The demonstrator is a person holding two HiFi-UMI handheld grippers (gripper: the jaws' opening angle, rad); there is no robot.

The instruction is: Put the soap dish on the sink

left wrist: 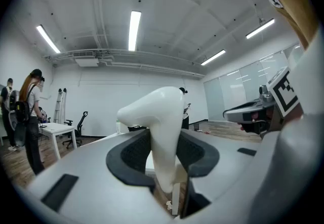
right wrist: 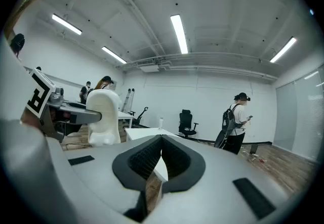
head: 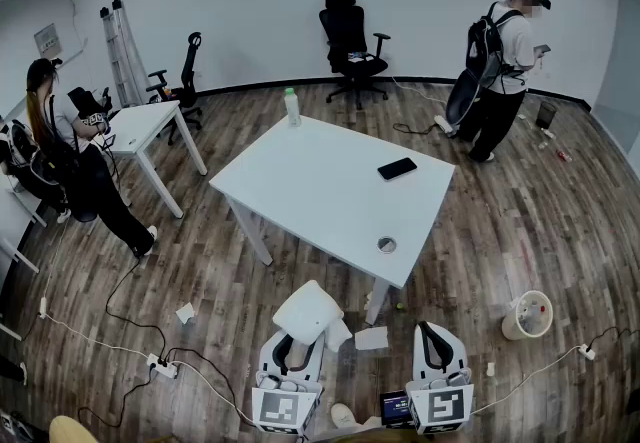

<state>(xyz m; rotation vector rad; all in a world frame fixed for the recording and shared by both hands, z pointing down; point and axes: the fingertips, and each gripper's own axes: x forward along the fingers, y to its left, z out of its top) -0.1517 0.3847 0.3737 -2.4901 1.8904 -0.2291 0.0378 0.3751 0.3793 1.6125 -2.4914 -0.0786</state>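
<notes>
Grips white soap dish [head: 308, 309] in left gripper [left wrist: 164, 156], holds right gripper [right wrist: 161, 160] closed and empty; faces table [head: 330, 186] bearing phone [head: 397, 168] and bottle [head: 292, 107], cables [head: 128, 319] and bucket [head: 527, 315] on floor [head: 560, 221].

One soap dish [head: 310, 311], two tables [head: 330, 193] [head: 142, 121], one phone [head: 397, 168], one bottle [head: 292, 106].

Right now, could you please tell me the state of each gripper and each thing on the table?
left gripper: shut on the soap dish.
soap dish: held in the air, short of the table.
right gripper: shut, empty.
phone: lying flat on the table, screen dark.
bottle: upright at the table's far corner.
</notes>
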